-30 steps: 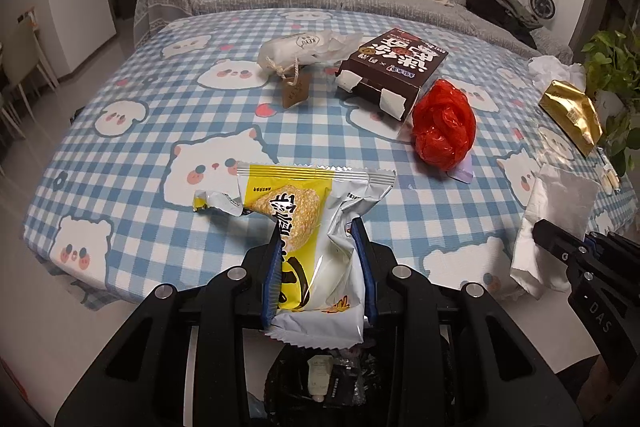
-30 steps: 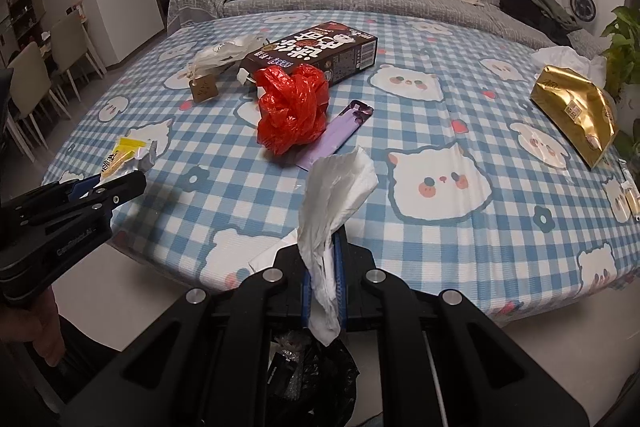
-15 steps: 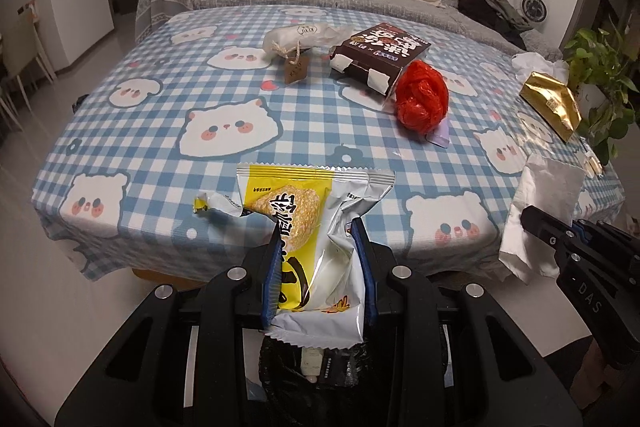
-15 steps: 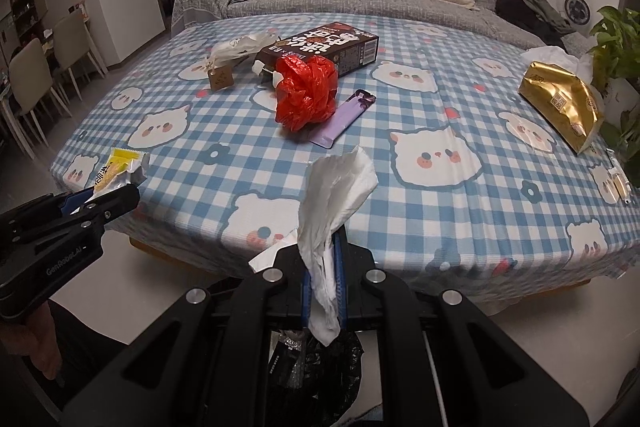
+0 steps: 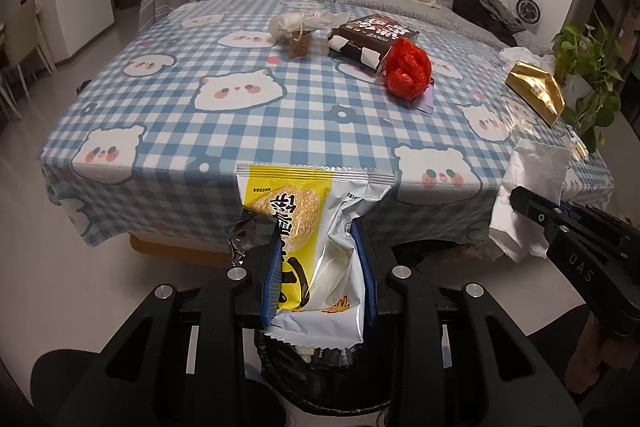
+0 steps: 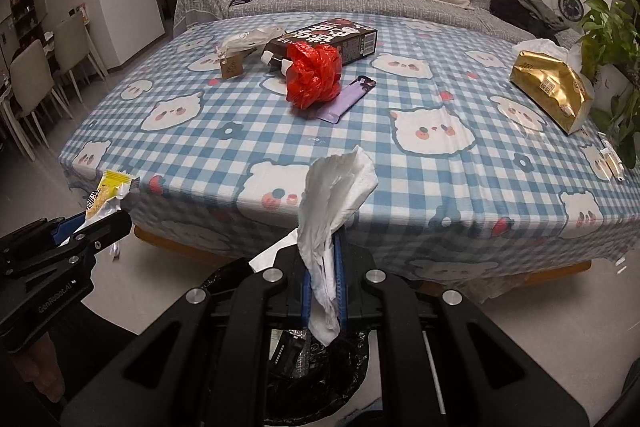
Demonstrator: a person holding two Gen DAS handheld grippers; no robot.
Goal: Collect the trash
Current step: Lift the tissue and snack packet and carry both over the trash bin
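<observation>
My left gripper (image 5: 317,227) is shut on a yellow and silver snack wrapper (image 5: 312,223), held off the table's near edge above a black-lined trash bin (image 5: 320,367). My right gripper (image 6: 323,239) is shut on a crumpled white tissue (image 6: 336,195), also above the bin (image 6: 320,359). The right gripper with the tissue (image 5: 528,195) shows at the right of the left wrist view. The left gripper with the wrapper (image 6: 106,195) shows at the left of the right wrist view.
On the blue checked tablecloth (image 6: 400,163) lie a red plastic bag (image 6: 314,75), a purple wrapper (image 6: 352,97), a dark brown box (image 6: 332,43), a white pouch with a tag (image 6: 248,41) and a gold bag (image 6: 552,95). A potted plant (image 6: 612,39) stands at the right, a sofa behind.
Both grippers have pulled back from the table with their loads. The table looks farther away and the trash bin now sits under both grippers.
</observation>
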